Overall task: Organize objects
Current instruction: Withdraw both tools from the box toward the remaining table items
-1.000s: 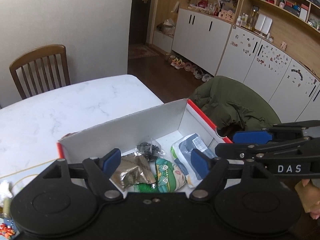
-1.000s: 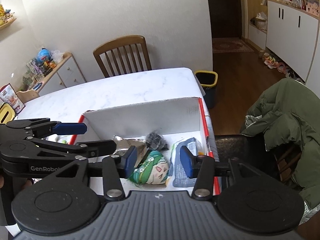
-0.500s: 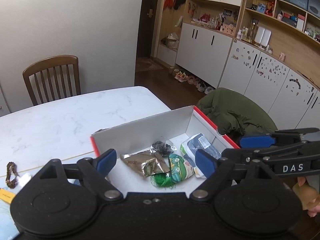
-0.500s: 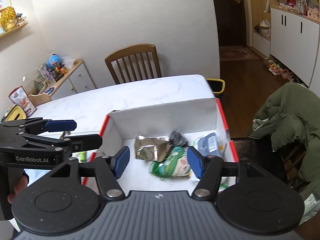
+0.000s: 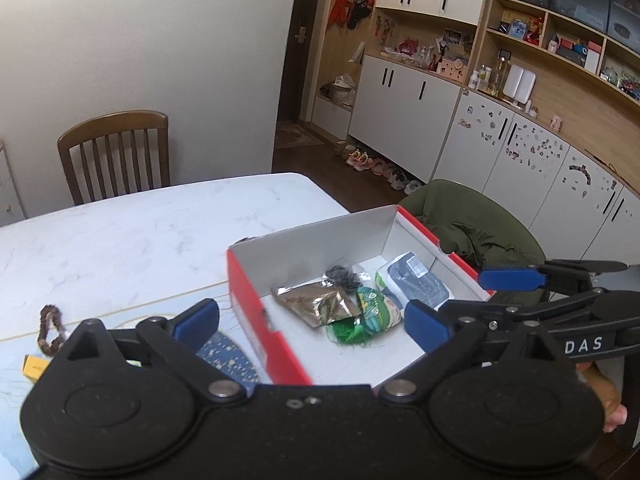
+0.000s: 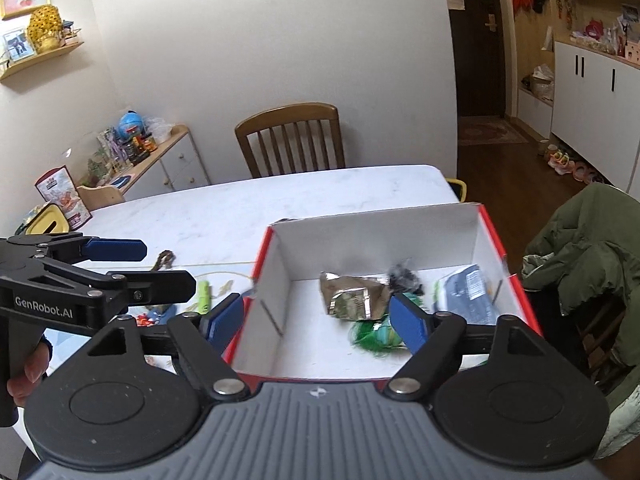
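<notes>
1. Hovering over the box (image 5: 256, 312): left gripper (image 5: 312, 322) and right gripper (image 6: 318, 318), both spread wide, empty.
2. Lying outside, left of the box wall: green tube (image 6: 203, 297), long axis pointing away, nearer the left gripper.

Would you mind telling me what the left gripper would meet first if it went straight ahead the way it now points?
Probably the red-and-white box: its near red wall lies directly between the open fingers of the left gripper, with the foil packet just beyond. Depth is unclear, so it might pass above the rim.
</notes>
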Demonstrator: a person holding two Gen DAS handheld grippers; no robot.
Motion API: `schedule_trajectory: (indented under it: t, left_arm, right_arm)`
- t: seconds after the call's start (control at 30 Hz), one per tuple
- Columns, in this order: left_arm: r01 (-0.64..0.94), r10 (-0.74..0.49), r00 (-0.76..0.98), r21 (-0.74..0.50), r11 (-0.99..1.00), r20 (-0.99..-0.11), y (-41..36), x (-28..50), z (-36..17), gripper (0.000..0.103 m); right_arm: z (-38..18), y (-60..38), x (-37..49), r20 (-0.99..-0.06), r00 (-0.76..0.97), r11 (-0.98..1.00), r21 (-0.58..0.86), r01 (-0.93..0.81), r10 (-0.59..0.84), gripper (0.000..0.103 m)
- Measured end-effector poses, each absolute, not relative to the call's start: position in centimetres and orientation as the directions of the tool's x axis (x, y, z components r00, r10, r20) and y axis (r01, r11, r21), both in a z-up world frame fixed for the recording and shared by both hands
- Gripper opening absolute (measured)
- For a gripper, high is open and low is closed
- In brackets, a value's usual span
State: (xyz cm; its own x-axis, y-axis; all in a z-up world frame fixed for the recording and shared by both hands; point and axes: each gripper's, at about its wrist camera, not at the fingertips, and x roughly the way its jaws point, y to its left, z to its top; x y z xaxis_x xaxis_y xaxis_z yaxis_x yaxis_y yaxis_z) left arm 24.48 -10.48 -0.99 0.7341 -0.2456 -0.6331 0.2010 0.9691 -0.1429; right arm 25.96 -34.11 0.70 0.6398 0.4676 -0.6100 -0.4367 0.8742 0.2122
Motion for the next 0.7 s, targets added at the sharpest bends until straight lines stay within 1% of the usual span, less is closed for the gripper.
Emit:
schedule_trajectory:
  t: [0.17,0.27,0.43,0.7]
  left_arm:
    - [0.179,-0.245,0.731,-0.167,0.97,-0.637,-8.0,23.4,-1.3,0.102]
    - [0.166,-0.228,0.736,-0.156,0.974,-0.638,-6.7,22.9,-1.4,0.102]
    - [0.139,-0.207,0.742,-0.155,0.978,-0.638,-4.3,22.1,-1.7,0.103]
    - [0.071,-0.154,0.763,-0.155,0.985,-0.627,0.2,21.4,-2.5,0.103]
  right_arm:
    - [0.5,-32.1,24.5,-0.607,0.621,0.859,0.238,-0.453,0.496,0.085]
    - [0.4,-30.7,23.9,-0.612,0.605,0.851,0.251,-0.462,0.509,0.088]
    - [0.0,-28.4,23.3,-0.627,0.579,0.843,0.273,-0.464,0.522,0.088]
    - [-0.8,-24.5,22.4,-0.628,0.576,0.84,0.264,-0.474,0.523,0.088]
